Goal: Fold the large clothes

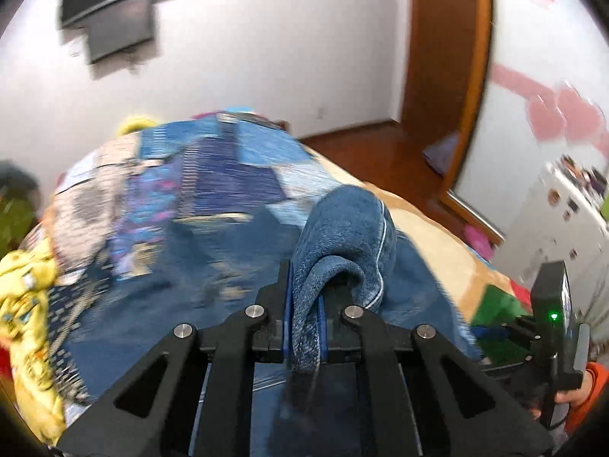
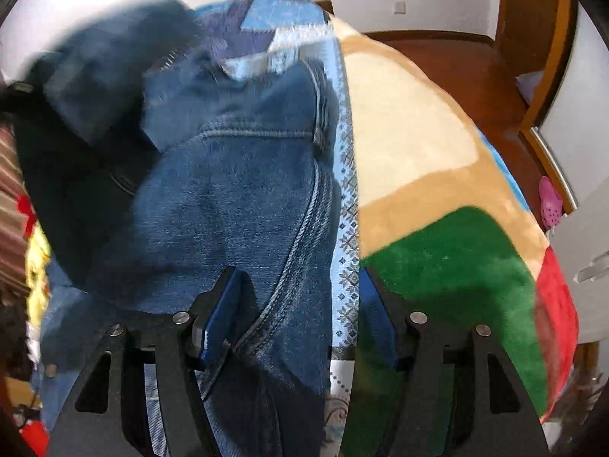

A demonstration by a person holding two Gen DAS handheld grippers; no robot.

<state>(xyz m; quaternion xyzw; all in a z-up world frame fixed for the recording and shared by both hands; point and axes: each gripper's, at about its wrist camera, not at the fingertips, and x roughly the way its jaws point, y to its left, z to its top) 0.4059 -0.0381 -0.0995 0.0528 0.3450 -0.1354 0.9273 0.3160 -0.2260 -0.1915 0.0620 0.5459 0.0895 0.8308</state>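
Note:
A blue fleece-lined denim garment (image 2: 236, 198) lies on a patchwork blanket (image 2: 411, 144) over the bed. My left gripper (image 1: 308, 289) is shut on a fold of the blue garment (image 1: 342, 236) and holds it raised above the bed. My right gripper (image 2: 300, 285) is open, its blue-padded fingers (image 2: 224, 304) spread over the garment's right edge and seam, just above the cloth. The right gripper's body (image 1: 552, 304) shows at the right of the left wrist view. The lifted, blurred part of the garment (image 2: 106, 76) fills the upper left of the right wrist view.
Yellow patterned clothing (image 1: 26, 289) lies at the bed's left. Wooden floor (image 1: 373, 148) and a wooden door frame (image 1: 449, 57) lie beyond the bed. A white cabinet (image 1: 563, 213) stands at right, a pink shoe (image 2: 550, 202) on the floor. A dark screen (image 1: 114, 3) hangs on the wall.

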